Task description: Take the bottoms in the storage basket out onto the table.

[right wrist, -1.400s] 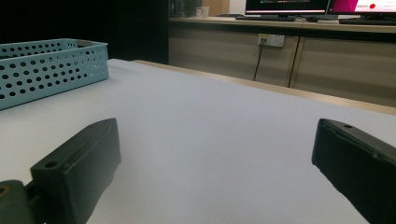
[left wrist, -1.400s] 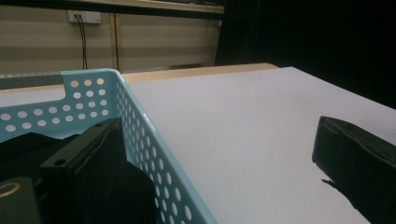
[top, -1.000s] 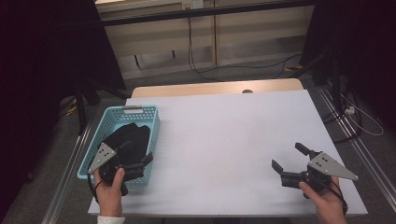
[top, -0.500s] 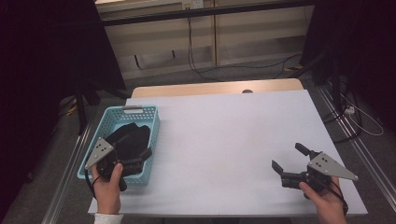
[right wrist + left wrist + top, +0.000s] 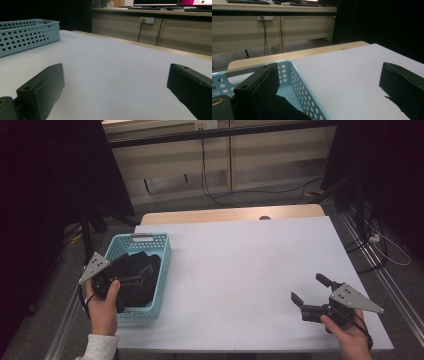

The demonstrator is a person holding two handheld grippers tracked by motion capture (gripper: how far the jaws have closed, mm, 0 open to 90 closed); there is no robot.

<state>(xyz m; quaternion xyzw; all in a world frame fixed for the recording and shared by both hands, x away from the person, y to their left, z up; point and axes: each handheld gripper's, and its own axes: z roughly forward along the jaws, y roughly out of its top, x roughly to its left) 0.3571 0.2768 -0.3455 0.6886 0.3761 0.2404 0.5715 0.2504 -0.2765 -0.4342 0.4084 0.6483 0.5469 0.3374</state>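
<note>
Overhead, dark cloth (image 5: 134, 276) inside basket (image 5: 161, 270).

1. Basket (image 5: 162, 265), left of the high view: light blue plastic, walls patterned with rows of small round holes.
2. Cloth (image 5: 140, 275) in the basket: plain black.
3. Table (image 5: 250, 270), centre: white top, with a pale wood strip along the upper edge.
4. Left gripper (image 5: 122, 282), lower left: black, with a grey plate.
5. Right gripper (image 5: 307, 292), lower right: black, with a grey plate.
6. Sleeve (image 5: 100, 347), bottom left: white.
</note>
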